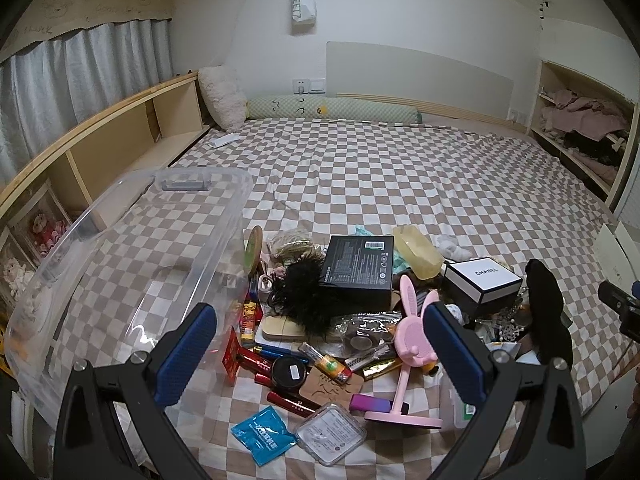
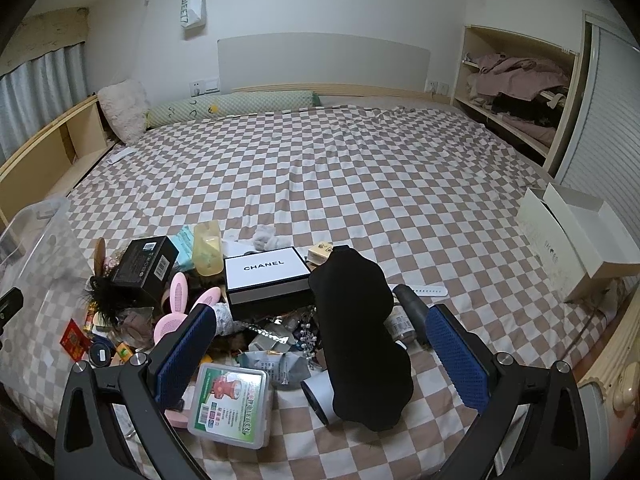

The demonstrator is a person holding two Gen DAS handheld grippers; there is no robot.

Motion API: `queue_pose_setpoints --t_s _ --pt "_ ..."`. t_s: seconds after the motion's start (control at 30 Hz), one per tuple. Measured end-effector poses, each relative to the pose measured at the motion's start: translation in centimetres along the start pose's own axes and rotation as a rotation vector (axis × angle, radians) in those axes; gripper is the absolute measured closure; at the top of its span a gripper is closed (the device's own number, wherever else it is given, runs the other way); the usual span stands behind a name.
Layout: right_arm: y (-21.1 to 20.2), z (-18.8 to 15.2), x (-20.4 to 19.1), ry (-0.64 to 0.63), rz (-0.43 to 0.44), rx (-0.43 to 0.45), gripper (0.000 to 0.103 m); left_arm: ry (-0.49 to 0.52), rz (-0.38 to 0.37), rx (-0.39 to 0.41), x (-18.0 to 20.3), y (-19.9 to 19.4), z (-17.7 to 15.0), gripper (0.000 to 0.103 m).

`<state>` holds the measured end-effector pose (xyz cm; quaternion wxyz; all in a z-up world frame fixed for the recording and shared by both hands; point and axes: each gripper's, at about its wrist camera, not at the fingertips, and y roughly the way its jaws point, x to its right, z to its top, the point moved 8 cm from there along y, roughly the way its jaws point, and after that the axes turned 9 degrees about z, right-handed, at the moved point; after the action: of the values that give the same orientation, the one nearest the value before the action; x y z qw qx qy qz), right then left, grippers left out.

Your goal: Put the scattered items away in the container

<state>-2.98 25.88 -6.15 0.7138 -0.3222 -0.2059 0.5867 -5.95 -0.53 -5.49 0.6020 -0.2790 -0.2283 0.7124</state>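
Evidently both tools hang wide open with nothing in them; the left gripper [image 1: 320, 356] hovers over the near-left part of the pile, the right gripper [image 2: 322, 350] over the black sock [image 2: 358, 344] draped on the clutter. Just left of the pile, the clear bin [image 1: 132, 264] stands empty on the checked bed [image 1: 380, 168]. My judgement: start with loose top pieces; the sock or the pink bunny mirror [image 1: 412, 340] lift cleanly, whereas pulling at the Chanel box [image 2: 266, 276] first could spill what leans on it; close squarely across a narrow part before carrying it left.
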Motion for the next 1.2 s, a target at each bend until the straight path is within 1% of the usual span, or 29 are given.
queue_pose_setpoints --t_s 0.23,0.57,1.2 --pt "-0.15 -0.08 0.32 -0.001 0.003 -0.001 0.000 0.005 0.003 -0.005 -0.15 0.13 -0.37 0.000" --pt "-0.10 -0.15 0.21 0.000 0.002 -0.004 0.000 0.014 0.003 -0.011 -0.47 0.27 0.04 0.000" --pt "-0.36 -0.35 0.17 -0.001 -0.007 -0.002 0.000 0.015 0.007 -0.002 -0.85 0.08 -0.05 0.000"
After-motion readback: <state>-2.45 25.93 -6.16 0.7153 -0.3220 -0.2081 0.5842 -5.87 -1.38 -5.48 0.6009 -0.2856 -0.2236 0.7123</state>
